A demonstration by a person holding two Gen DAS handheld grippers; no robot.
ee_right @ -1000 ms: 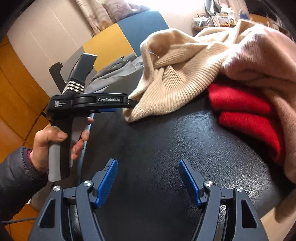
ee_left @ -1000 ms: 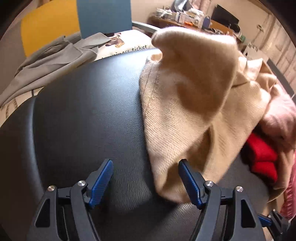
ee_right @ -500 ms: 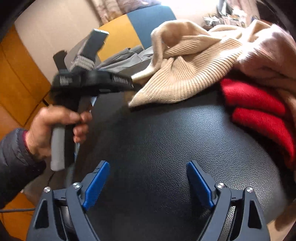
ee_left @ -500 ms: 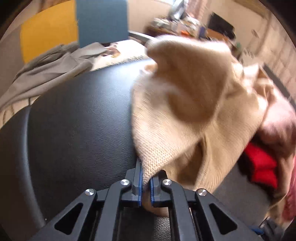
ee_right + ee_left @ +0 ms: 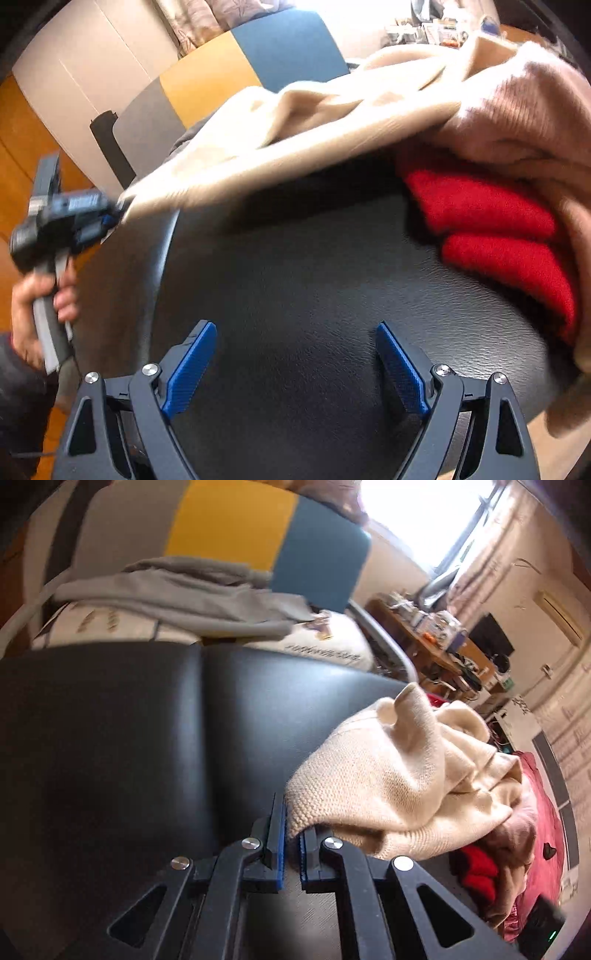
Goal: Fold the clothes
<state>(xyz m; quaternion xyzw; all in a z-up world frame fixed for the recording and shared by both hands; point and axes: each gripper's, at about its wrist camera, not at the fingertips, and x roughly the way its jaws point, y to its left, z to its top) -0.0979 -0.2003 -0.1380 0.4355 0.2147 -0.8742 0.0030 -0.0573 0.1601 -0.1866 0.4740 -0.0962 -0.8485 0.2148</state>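
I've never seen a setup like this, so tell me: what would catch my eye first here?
Probably the left claw, clamped shut on a corner of the cream knit sweater stretched across the black cushion. Next, the bright red garment tucked under the pile at the right. The right claw hangs open over the bare cushion, holding nothing.
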